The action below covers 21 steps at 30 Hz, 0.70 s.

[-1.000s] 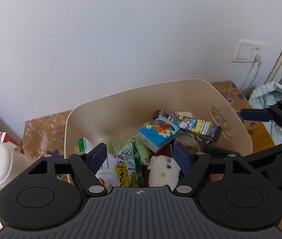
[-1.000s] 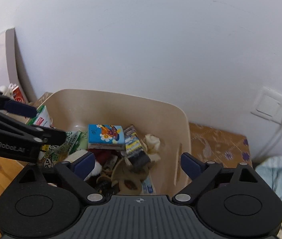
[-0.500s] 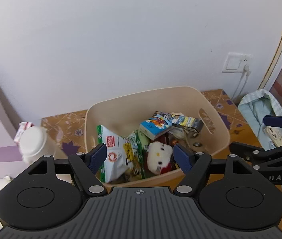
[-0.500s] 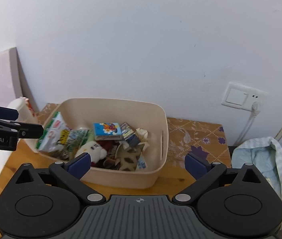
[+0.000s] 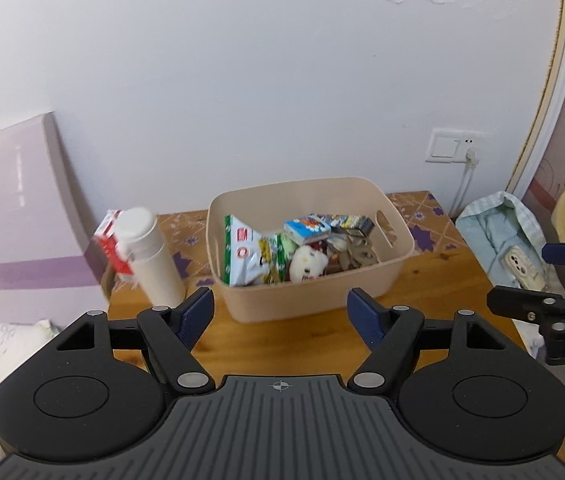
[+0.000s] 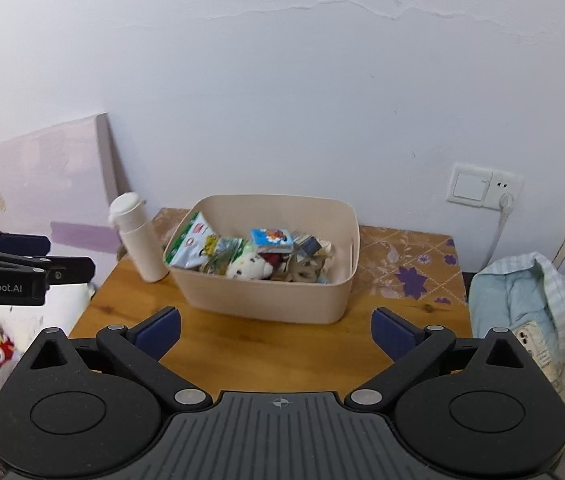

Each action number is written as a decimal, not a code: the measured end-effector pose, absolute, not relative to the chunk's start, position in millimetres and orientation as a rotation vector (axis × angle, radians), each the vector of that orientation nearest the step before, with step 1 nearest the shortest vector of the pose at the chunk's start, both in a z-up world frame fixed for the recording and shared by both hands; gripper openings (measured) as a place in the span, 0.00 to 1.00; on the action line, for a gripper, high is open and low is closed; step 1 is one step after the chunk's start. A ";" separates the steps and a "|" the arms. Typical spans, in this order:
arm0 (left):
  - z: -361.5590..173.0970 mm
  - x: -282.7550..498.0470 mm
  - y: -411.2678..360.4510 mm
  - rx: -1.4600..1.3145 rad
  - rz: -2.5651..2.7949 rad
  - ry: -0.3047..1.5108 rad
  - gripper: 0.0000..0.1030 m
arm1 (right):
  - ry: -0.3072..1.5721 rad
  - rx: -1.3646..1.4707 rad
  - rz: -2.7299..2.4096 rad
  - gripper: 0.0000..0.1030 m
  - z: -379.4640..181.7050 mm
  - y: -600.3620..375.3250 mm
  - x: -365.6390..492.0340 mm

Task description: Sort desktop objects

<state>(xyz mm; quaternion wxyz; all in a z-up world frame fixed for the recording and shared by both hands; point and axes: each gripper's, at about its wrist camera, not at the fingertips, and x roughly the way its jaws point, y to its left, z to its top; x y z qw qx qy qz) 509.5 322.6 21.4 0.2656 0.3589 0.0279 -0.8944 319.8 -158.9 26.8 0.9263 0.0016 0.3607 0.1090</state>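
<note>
A beige plastic bin (image 5: 314, 292) (image 6: 258, 300) stands on the small wooden table (image 6: 266, 348) against the wall. It holds a green-and-white snack bag (image 5: 242, 256), a white plush toy (image 5: 308, 264) (image 6: 248, 266), a blue cartoon packet (image 5: 306, 230) (image 6: 272, 240) and several small items. My left gripper (image 5: 280, 316) hangs open and empty, well back from the bin's near wall. My right gripper (image 6: 276, 328) is also open and empty, above the table's bare front. Each gripper shows at the edge of the other's view.
A white bottle (image 5: 150, 256) (image 6: 138, 236) stands left of the bin, with a red-and-white carton (image 5: 112, 246) behind it. A pale purple board (image 5: 14, 216) leans at the left. A wall socket with a cable (image 6: 482, 186) and a light blue cloth bag (image 6: 522, 300) are at the right.
Both grippers pulled back and up from over the bin, which now looks smaller, with the bare tabletop in front of it. The right jaws spread a little wider. Nothing is held.
</note>
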 end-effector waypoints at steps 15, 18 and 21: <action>43.9 615.1 406.9 1.012 -2.354 0.109 0.73 | 0.753 -0.041 0.315 1.00 55.1 -166.2 215.4; 46.6 631.5 416.5 1.030 -2.351 0.140 0.73 | 0.749 -0.050 0.311 1.00 59.7 -168.8 200.8; 50.6 644.8 424.0 1.048 -2.356 0.175 0.73 | 0.756 -0.051 0.312 1.00 62.3 -171.4 189.1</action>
